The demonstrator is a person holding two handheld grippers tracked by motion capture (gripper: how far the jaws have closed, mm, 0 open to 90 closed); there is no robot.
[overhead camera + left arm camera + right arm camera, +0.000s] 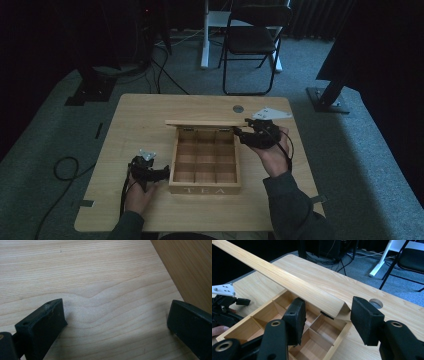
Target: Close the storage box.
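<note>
A pale wood worktop (140, 115) stands on grey carpet (45, 130) in a dim room. Beyond its far edge are a black folding chair (252, 40), a white post (205, 35) and loose cables (167, 70); a round grommet hole (238, 108) sits in the far part of the surface.

The left claw (159, 174) lies low on the worktop, held by the left hand (137, 197). Its jaws are spread wide with nothing between them but bare wood grain. In the left gripper view the box wall (190, 267) rises just off to the claw's right, beside one jaw; I cannot tell whether they touch.

The right claw (241, 131), in the right hand (274, 152), is also spread apart. In the right gripper view its jaws stand either side of the corner of the raised lid (287, 282), not closed on it; whether either jaw touches the lid is unclear.

The box (205, 187) sits mid-worktop between the two claws, just right of the left one and below and in front of the right one. It is light wood, with "TEA" on its near face and dividers making a grid of compartments that look empty. Its lid is open, hinged at the far side.
</note>
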